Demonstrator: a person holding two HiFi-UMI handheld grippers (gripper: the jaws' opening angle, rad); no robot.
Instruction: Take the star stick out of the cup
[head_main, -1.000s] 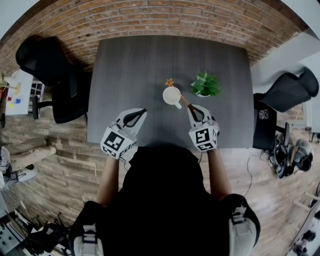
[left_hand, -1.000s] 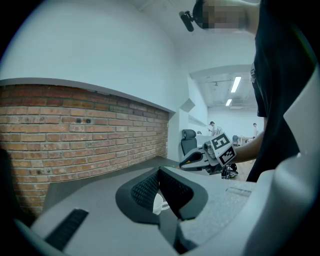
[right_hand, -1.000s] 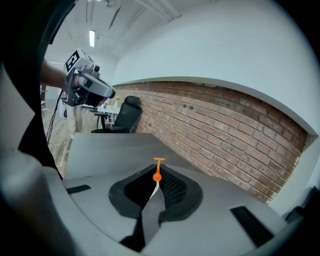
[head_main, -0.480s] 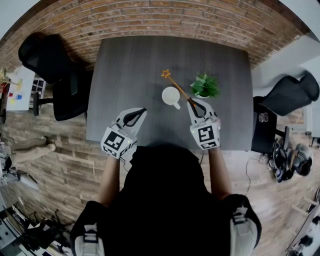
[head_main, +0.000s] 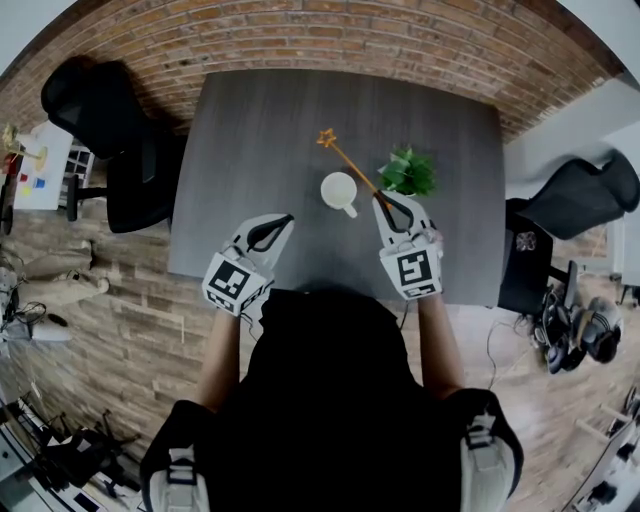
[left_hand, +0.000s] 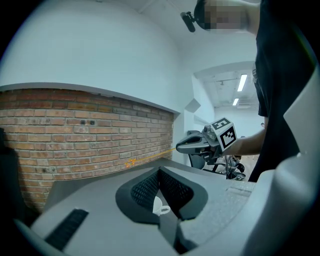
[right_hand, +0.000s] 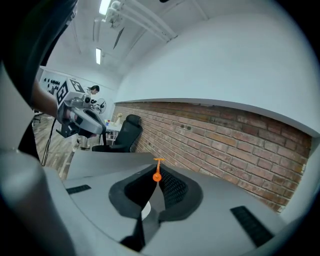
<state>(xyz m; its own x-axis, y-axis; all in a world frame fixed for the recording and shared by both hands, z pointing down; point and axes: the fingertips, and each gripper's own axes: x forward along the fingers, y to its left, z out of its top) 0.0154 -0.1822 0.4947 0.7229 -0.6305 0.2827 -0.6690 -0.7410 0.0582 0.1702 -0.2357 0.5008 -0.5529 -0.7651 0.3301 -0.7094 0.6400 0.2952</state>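
Observation:
A white cup (head_main: 339, 190) stands on the dark table (head_main: 260, 120), and its handle also shows between the jaws in the left gripper view (left_hand: 161, 207). The orange star stick (head_main: 350, 165) is clear of the cup and slants over its far right side, star end toward the brick wall. My right gripper (head_main: 384, 203) is shut on the stick's near end; in the right gripper view the stick (right_hand: 157, 171) rises from between the closed jaws. My left gripper (head_main: 286, 221) hovers to the cup's near left, shut with nothing in it.
A small green potted plant (head_main: 408, 170) stands just right of the cup, close to the right gripper. Black office chairs sit to the left (head_main: 95, 115) and right (head_main: 580, 185) of the table. A brick wall (head_main: 340, 35) runs along the far edge.
The right gripper has drawn the star stick up and out of the cup, and the star end has swung farther toward the wall. The left gripper has stayed still.

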